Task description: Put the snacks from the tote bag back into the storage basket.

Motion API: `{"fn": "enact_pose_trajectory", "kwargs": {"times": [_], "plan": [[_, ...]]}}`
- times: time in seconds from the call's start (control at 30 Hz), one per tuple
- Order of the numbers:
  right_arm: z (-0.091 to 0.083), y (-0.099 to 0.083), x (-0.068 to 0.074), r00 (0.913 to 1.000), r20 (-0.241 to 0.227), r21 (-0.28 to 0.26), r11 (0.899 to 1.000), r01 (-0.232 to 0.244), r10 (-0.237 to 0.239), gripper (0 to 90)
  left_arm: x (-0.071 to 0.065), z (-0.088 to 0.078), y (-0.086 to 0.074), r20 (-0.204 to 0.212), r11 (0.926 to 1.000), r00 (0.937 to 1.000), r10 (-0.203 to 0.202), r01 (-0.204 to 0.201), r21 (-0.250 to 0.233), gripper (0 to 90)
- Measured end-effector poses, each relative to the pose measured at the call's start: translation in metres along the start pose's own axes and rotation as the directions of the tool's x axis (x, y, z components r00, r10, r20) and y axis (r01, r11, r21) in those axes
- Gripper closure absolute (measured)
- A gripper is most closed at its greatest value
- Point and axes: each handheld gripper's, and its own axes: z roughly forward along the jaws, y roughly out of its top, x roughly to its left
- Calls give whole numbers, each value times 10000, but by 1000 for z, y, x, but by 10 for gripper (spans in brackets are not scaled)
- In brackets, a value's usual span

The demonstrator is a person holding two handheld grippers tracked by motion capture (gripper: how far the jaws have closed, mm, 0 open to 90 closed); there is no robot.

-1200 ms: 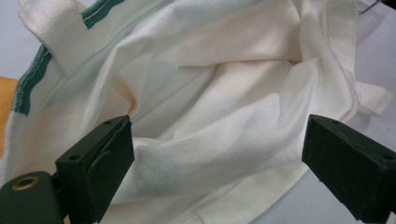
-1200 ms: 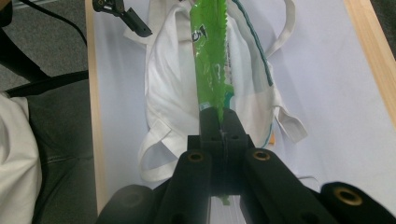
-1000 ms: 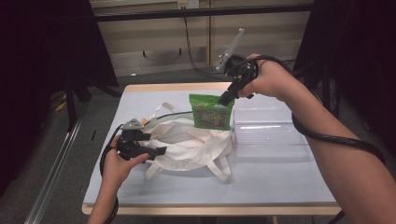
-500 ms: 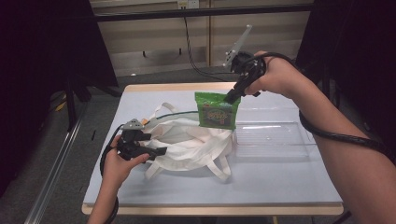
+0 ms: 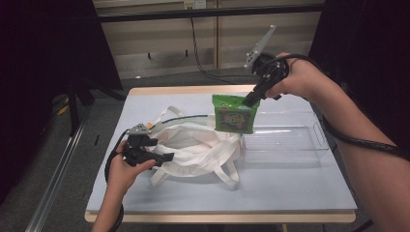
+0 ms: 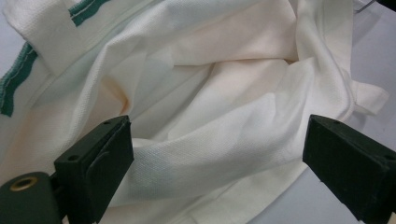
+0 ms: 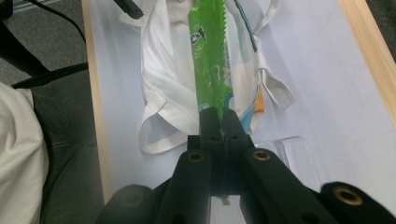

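right gripper (image 5: 250, 100) pinching glossy green packet (image 5: 235, 115), left gripper (image 5: 164, 157) spread wide over crumpled white cloth bag (image 5: 203, 147)

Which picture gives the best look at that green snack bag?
The high view: the green snack bag faces the camera, hanging from the right tongs above the white cloth bag. The right gripper view shows it edge-on, as a thin strip. The left gripper view looks at cloth.

1. I see a green snack packet (image 5: 235, 115) with a printed front and a toothed top edge, hanging upright in the air by its top corner, above the right end of the bag.
2. I see a white cloth bag (image 5: 196, 145) with green trim and loose handles, lying crumpled on the table, its mouth open towards the packet.
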Motion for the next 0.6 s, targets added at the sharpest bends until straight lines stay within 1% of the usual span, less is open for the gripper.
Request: {"fn": "enact_pose_trajectory", "kwargs": {"times": [0.13, 0.17, 0.2, 0.23, 0.4, 0.5, 0.53, 0.6], "plan": [[-3, -7, -2, 10000, 44, 76, 9999, -66, 66, 900, -1, 1, 1, 129, 10000, 9999, 6, -6, -51, 83], [-4, -8, -2, 9999, 14, 100, 9999, -103, 103, 900, -1, 0, 1, 53, 10000, 10000, 9, -9, -35, 83], [-4, -10, -2, 9999, 50, 73, 9999, -110, 110, 900, -1, 0, 1, 57, 10000, 10000, 14, -13, -57, 82], [-5, -11, -3, 10000, -27, 104, 9999, -62, 63, 900, -1, 0, 1, 66, 10000, 10000, -14, 15, -71, 82], [-10, -21, -5, 9997, 88, 124, 9996, -234, 233, 900, -1, 0, 1, 18, 10000, 10000, 29, -29, -13, 82], [-11, -26, -6, 9997, 96, 7, 9997, -230, 230, 900, -1, 0, 1, 14, 10000, 10000, 50, -50, -4, 82], [-11, -28, -6, 9997, 51, 98, 9996, -247, 246, 900, -1, 0, 1, 25, 10000, 10000, 45, -45, -12, 82], [-12, -31, -7, 9998, 55, 32, 9999, -170, 170, 900, -1, 0, 1, 35, 10000, 10000, 41, -41, -21, 82]]}}
